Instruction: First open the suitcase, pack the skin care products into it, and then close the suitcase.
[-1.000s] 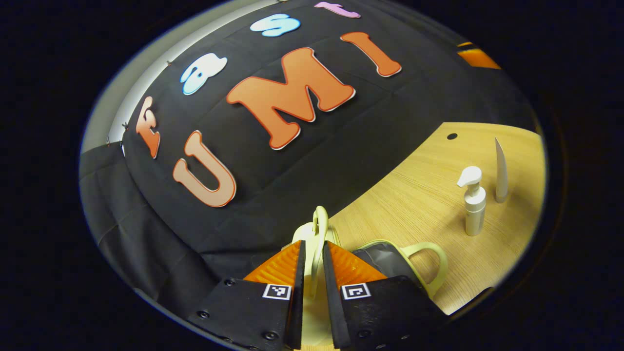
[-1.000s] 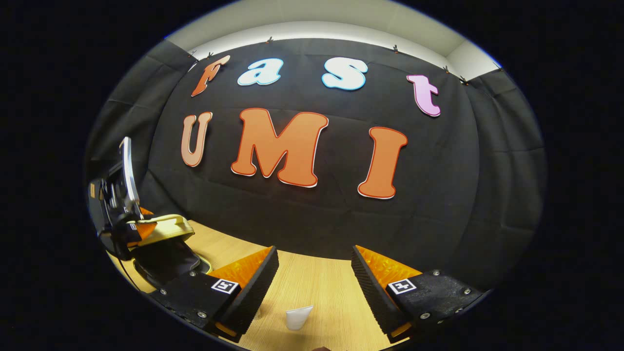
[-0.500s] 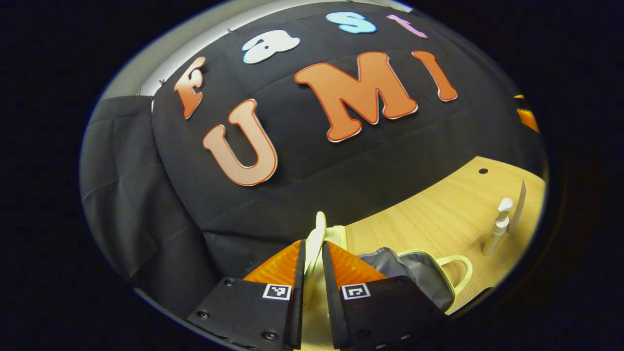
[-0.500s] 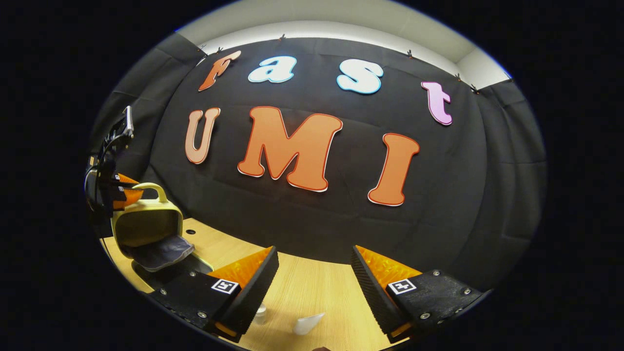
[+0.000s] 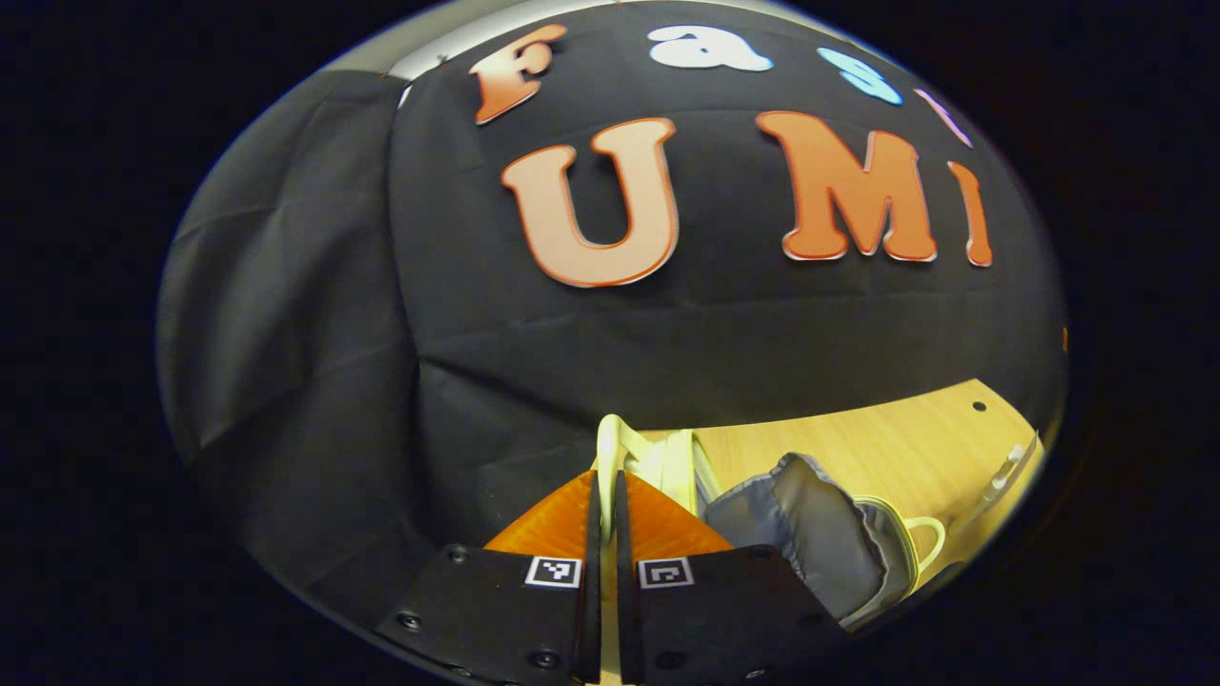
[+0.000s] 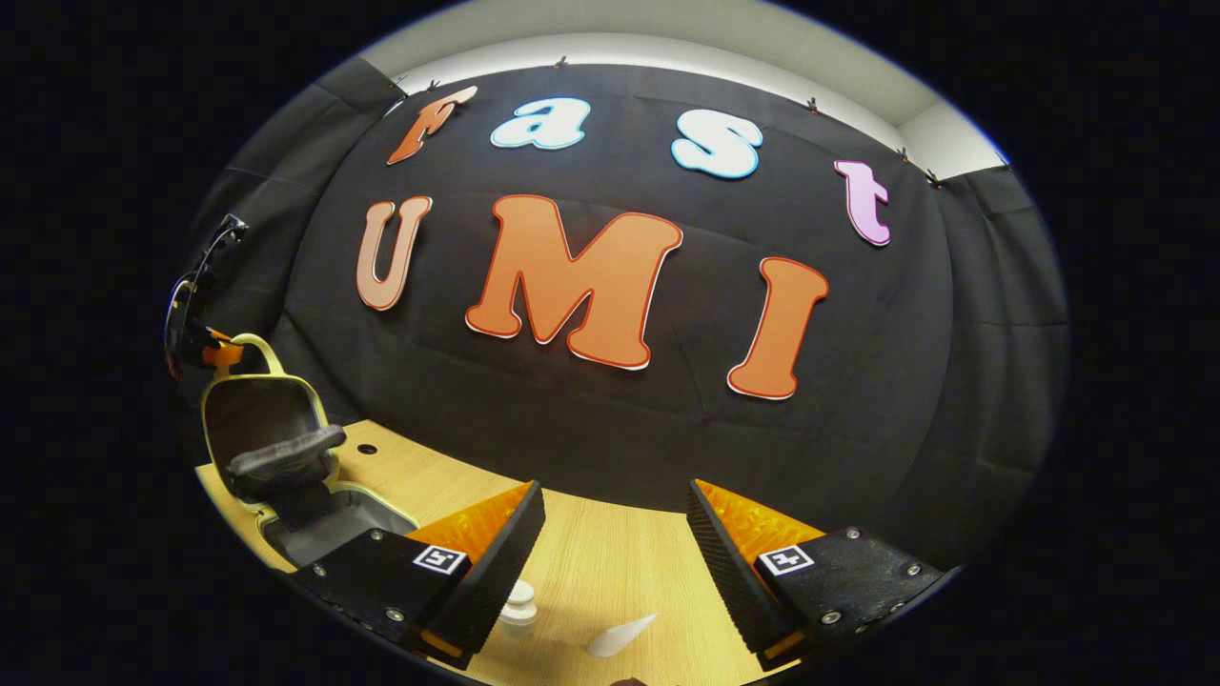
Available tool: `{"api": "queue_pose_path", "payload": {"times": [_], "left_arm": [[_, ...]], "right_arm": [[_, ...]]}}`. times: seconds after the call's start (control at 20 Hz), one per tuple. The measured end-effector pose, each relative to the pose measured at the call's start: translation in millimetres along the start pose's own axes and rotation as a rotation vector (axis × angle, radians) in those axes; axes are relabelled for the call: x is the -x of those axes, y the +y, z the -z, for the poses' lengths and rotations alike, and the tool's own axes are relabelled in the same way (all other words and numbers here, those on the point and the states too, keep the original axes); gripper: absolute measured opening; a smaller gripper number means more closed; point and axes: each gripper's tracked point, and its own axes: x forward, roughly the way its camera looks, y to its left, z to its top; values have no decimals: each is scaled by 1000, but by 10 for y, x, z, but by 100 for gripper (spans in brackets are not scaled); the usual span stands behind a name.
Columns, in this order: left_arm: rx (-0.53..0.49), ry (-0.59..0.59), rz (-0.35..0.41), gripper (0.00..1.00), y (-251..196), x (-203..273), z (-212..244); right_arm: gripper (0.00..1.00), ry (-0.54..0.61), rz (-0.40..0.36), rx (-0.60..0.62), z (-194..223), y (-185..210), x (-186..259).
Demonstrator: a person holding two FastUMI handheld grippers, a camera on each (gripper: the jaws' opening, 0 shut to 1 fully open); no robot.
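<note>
The left hand-held gripper (image 5: 602, 495) pinches the lid handle (image 5: 610, 440); the suitcase (image 6: 276, 457), at 9 o'clock in the right gripper view, stands open. The right hand-held gripper (image 6: 615, 534) is spread, empty. The pump bottle (image 6: 519, 602) and tube (image 6: 620, 636) remain on the table (image 6: 610, 562), unpacked; closing follows.

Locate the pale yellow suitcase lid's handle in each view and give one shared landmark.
Left gripper view: the pale yellow lid handle is bottom centre, pinched in the left gripper.
Right gripper view: far left, above the raised lid.
Shared landmark: the dark hole in the wooden table.
</note>
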Motion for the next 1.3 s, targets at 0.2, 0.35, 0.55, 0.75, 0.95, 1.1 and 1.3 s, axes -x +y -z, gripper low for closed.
{"api": "queue_pose_path", "payload": {"times": [0.2, 0.35, 0.55, 0.75, 0.95, 1.1, 1.3], "left_arm": [[45, 134, -68, 8, 647, -449, 591], [74, 233, -65, 8, 768, -690, 1087], [124, 372, -104, 8, 824, -1099, 1779], [158, 461, -112, 8, 830, -1335, 2328], [71, 417, -190, 34, 971, -1362, 2300], [37, 315, -180, 75, 793, -1198, 2002], [-4, 96, -146, 99, 329, -654, 1003]], "right_arm": [[96, 16, 7, 5, -4, 98, -3], [96, 31, 24, 9, -7, 137, 36], [96, 88, 15, -15, 99, 233, 74], [96, 133, 80, -49, 169, 157, 209], [96, 145, 148, -65, 141, 57, 289], [96, 123, 170, -61, 108, -7, 338], [96, 102, 129, -45, 139, -99, 251]]}}
